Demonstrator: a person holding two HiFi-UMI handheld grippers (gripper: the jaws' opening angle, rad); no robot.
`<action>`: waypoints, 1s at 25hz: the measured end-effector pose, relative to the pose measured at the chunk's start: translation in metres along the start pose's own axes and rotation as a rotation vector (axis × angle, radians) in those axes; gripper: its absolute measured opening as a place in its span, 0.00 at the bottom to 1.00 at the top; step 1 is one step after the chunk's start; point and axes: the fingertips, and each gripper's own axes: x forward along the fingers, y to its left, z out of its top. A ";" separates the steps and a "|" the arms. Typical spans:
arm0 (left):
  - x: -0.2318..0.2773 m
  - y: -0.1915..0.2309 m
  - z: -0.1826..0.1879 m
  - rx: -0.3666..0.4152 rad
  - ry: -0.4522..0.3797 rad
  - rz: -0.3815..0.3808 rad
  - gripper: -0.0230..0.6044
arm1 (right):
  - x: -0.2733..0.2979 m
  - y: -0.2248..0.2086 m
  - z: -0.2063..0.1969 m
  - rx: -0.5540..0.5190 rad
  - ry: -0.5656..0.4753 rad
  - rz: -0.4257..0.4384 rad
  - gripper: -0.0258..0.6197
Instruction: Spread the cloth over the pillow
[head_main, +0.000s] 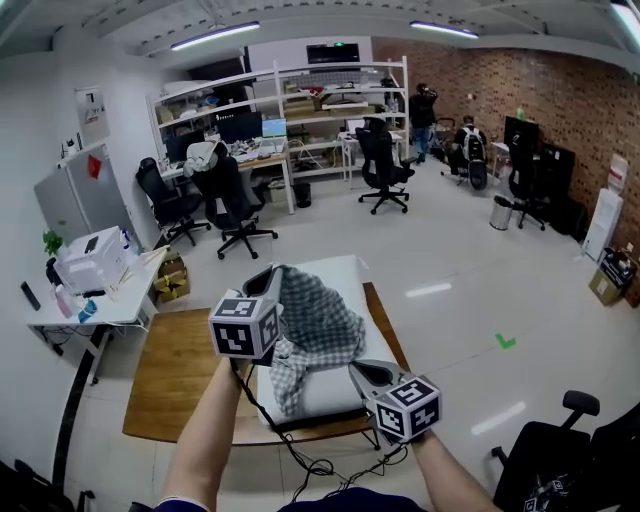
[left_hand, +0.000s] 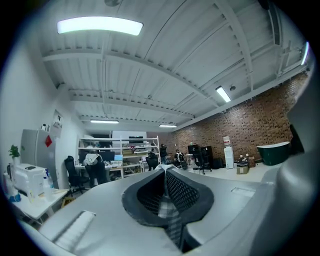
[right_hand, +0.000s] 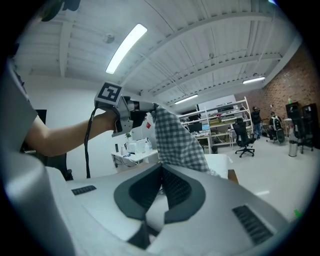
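A grey-and-white checked cloth (head_main: 320, 320) hangs from my left gripper (head_main: 272, 283), which is lifted above the white pillow (head_main: 335, 395) on the wooden table (head_main: 180, 370). In the left gripper view the left gripper (left_hand: 164, 169) is shut on a strip of the cloth (left_hand: 166, 207). My right gripper (head_main: 358, 368) sits low at the pillow's near right, beside the cloth's lower edge. The right gripper view shows the right gripper (right_hand: 161, 167) shut, and I see no fabric between its jaws. The cloth (right_hand: 175, 140) drops from the left gripper (right_hand: 150, 106) to just behind them.
A white side table (head_main: 90, 300) with a printer stands left of the wooden table. Office chairs (head_main: 235, 200) and shelving fill the back, with people far off. A black chair (head_main: 560, 450) is at the near right. A cable (head_main: 300, 460) trails below the grippers.
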 end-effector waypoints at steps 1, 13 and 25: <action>0.001 0.001 0.009 0.005 -0.006 -0.002 0.06 | 0.000 0.002 0.002 -0.004 -0.003 0.003 0.05; 0.014 -0.010 0.102 0.080 -0.064 -0.011 0.06 | 0.008 0.031 0.024 -0.061 -0.054 0.013 0.05; 0.022 -0.016 0.121 0.082 -0.025 -0.032 0.06 | 0.050 0.055 0.007 -0.049 -0.018 0.025 0.13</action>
